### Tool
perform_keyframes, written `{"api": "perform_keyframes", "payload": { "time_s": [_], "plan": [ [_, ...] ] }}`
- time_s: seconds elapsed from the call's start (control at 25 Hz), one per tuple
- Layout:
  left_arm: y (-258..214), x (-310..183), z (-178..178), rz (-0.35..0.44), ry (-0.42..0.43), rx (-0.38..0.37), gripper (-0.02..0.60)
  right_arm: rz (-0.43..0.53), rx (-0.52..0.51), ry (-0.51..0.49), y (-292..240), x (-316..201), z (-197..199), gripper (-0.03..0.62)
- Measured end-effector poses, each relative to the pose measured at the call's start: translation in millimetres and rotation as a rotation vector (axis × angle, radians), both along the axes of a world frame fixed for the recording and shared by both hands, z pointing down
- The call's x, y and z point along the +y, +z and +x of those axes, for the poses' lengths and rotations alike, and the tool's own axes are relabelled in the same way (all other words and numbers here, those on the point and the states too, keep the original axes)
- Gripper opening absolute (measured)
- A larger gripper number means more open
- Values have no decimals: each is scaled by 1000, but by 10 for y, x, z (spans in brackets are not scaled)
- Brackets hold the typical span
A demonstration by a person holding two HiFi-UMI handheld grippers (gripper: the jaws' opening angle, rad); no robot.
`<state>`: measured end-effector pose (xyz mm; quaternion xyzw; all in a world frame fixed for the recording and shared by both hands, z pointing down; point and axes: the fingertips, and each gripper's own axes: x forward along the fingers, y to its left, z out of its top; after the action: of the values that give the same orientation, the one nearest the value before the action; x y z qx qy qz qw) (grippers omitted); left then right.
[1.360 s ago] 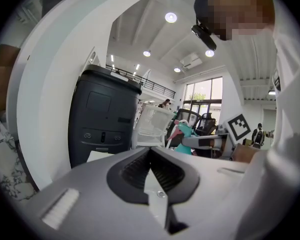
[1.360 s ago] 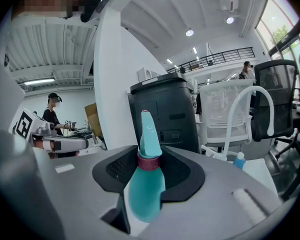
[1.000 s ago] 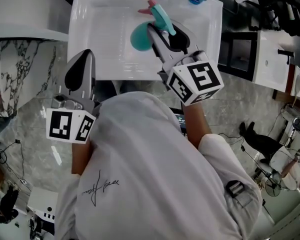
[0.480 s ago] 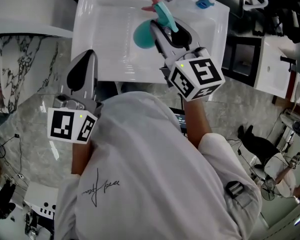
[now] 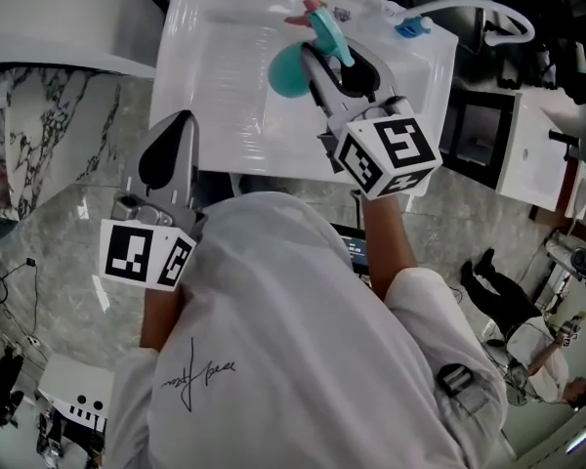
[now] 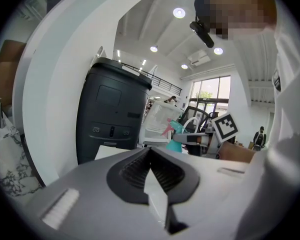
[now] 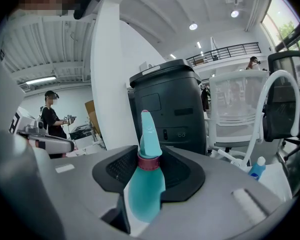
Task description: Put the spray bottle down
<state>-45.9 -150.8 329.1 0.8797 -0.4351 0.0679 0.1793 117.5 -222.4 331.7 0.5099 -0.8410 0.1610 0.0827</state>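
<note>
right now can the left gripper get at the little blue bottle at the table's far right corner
Probably not directly: the left gripper sits shut at the white table's near left edge, and the right gripper, holding the spray bottle, stands across the path to the small blue bottle.

White desk (image 5: 215,76); small blue-capped bottle (image 5: 411,27) at its far right corner; dark bin (image 7: 167,109) beyond; white chair (image 7: 237,109) beside bin.
</note>
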Motion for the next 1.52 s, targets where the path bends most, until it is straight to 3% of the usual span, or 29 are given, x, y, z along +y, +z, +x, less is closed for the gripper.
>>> {"api": "perform_keyframes", "payload": {
  "time_s": [1.52],
  "plan": [
    [192, -205, -395, -52, 19, -13, 5, 27, 49, -26, 133, -965, -389, 135]
  ]
}}
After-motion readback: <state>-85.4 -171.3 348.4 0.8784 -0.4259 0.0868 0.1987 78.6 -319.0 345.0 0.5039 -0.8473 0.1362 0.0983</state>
